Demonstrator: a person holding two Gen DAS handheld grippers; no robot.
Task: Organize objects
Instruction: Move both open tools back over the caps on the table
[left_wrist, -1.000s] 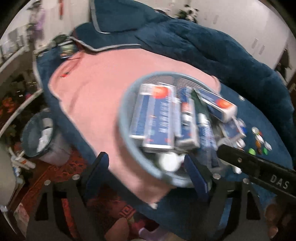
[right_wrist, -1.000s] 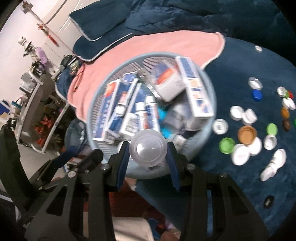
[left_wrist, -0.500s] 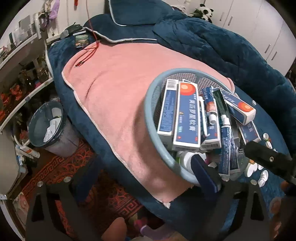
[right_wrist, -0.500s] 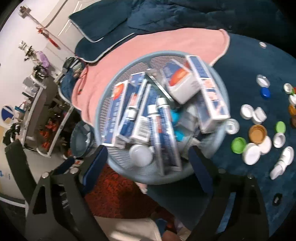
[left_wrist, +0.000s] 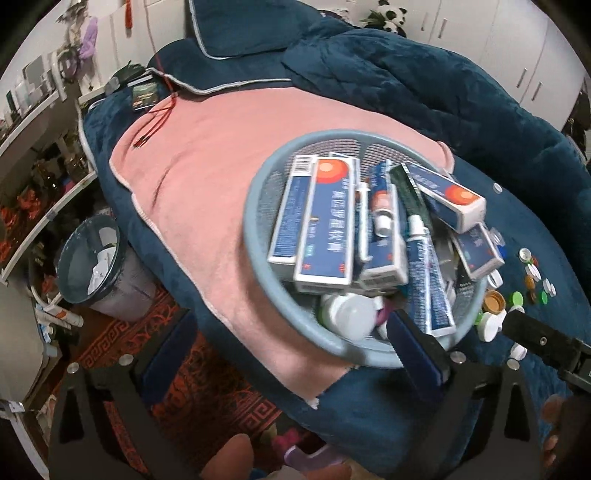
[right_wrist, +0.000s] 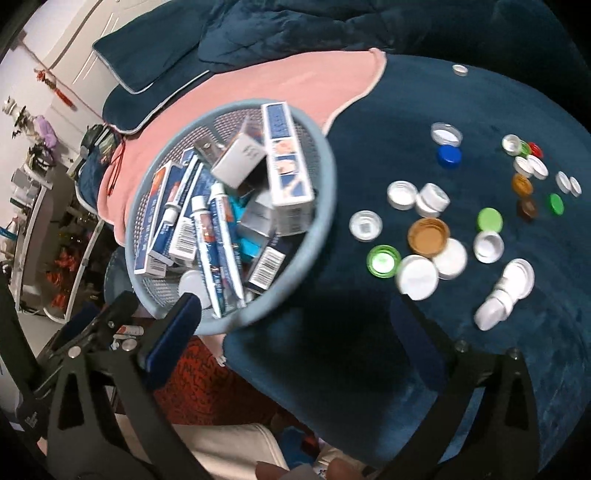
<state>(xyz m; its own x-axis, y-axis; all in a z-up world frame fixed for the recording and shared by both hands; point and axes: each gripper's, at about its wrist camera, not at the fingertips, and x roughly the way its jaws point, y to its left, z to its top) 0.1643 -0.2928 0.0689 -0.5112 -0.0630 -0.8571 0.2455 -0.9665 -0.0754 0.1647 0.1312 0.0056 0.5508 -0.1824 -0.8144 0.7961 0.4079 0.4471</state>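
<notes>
In the left wrist view, the left gripper (left_wrist: 295, 350) is hanging over the near rim of a blue basket (left_wrist: 258, 192), its jaws opening wide with only the rim and a white cap (left_wrist: 349, 314) between them, nothing pinched. The basket is sitting on a pink towel (left_wrist: 207, 177) and is holding boxes (left_wrist: 325, 221) and tubes (left_wrist: 428, 280). A bin (left_wrist: 92, 258) is standing on the floor to the left.

In the right wrist view, the right gripper (right_wrist: 299, 321) is opening too, jaws spread and gripping nothing. The basket (right_wrist: 325, 177) is lying between its fingers' far ends; loose caps (right_wrist: 428, 236) are lying scattered on the blue blanket (right_wrist: 406, 110) to the right.
</notes>
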